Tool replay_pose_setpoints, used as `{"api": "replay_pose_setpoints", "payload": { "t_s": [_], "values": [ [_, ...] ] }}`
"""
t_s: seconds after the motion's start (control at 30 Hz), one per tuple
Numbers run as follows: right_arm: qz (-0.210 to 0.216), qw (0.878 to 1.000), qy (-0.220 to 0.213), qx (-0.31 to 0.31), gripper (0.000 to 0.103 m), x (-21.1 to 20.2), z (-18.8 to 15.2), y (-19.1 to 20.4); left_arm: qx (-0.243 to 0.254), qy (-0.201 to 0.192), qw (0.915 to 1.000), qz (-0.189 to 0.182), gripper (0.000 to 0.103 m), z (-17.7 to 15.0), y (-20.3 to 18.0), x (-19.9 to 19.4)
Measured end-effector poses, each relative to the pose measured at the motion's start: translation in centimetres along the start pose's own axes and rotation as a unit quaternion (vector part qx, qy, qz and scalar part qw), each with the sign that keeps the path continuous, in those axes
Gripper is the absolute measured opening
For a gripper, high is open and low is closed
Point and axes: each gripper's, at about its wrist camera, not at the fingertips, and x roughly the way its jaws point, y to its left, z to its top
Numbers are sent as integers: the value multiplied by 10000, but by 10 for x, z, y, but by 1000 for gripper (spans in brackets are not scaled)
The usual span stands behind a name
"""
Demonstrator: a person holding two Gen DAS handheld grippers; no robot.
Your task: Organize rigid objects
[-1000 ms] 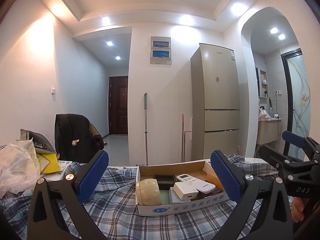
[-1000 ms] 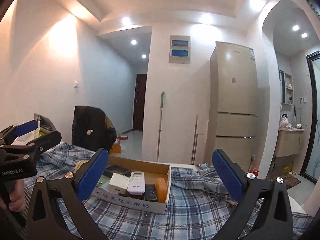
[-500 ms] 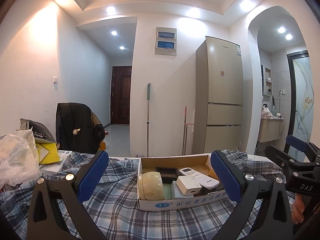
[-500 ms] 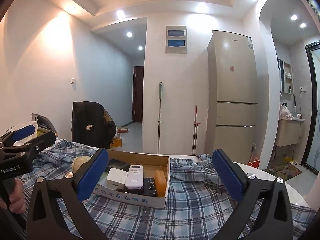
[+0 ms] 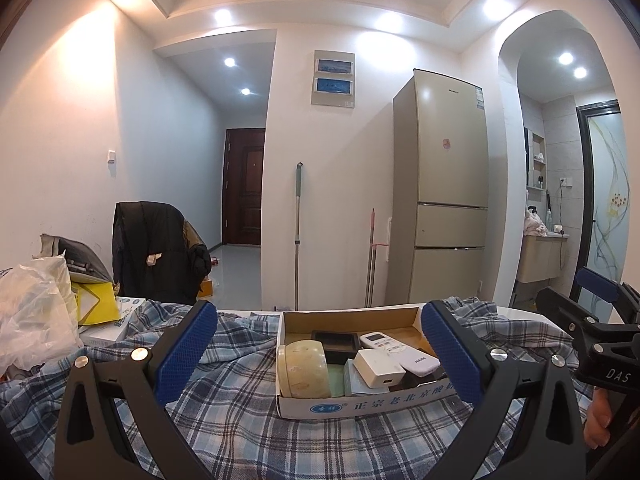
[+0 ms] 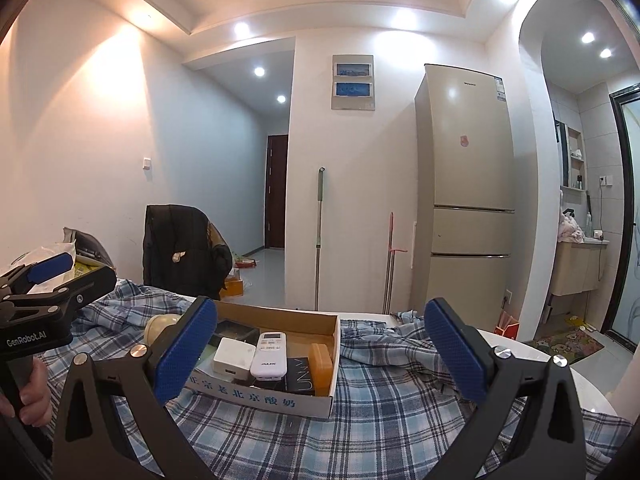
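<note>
A shallow cardboard box (image 5: 352,402) (image 6: 256,398) lies on the blue plaid cloth (image 5: 224,408) over the table. It holds a cream tape roll (image 5: 304,368), a white adapter (image 5: 378,368) (image 6: 233,352), a white remote (image 5: 396,350) (image 6: 270,354), a black tray (image 5: 334,338), an orange block (image 6: 321,358) and a black case (image 6: 298,376). My left gripper (image 5: 318,354) is open, held short of the box with nothing between its fingers. My right gripper (image 6: 320,354) is open too, off the box's right side.
A white plastic bag (image 5: 34,316), a yellow packet (image 5: 98,302) and a white carton (image 5: 110,328) crowd the table's left end. A chair with a black jacket (image 5: 156,250) stands behind. Fridge (image 5: 444,220) and mop (image 5: 298,232) stand by the far wall. The white table edge (image 6: 532,360) shows at right.
Both views have tilted upward and the box now sits lower in them. Both grippers stay open, and the objects in the box have not moved.
</note>
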Motion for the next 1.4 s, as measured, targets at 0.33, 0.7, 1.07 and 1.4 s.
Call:
{"api": "replay_pose_setpoints", "payload": {
  "t_s": [0.33,0.7,1.07,1.4],
  "values": [
    [-17,10000,5,8,103,-1,1,0,14,40,10000,6,103,0,0,2],
    [-16,10000,-10,-5,103,-1,1,0,-19,119,9999,7,103,-1,2,3],
    [-14,10000,-10,-7,103,-1,1,0,-16,131,9999,11,103,-1,3,3],
    [-17,10000,-7,-7,103,-1,1,1,-8,115,9999,13,103,0,2,3]
  ]
}}
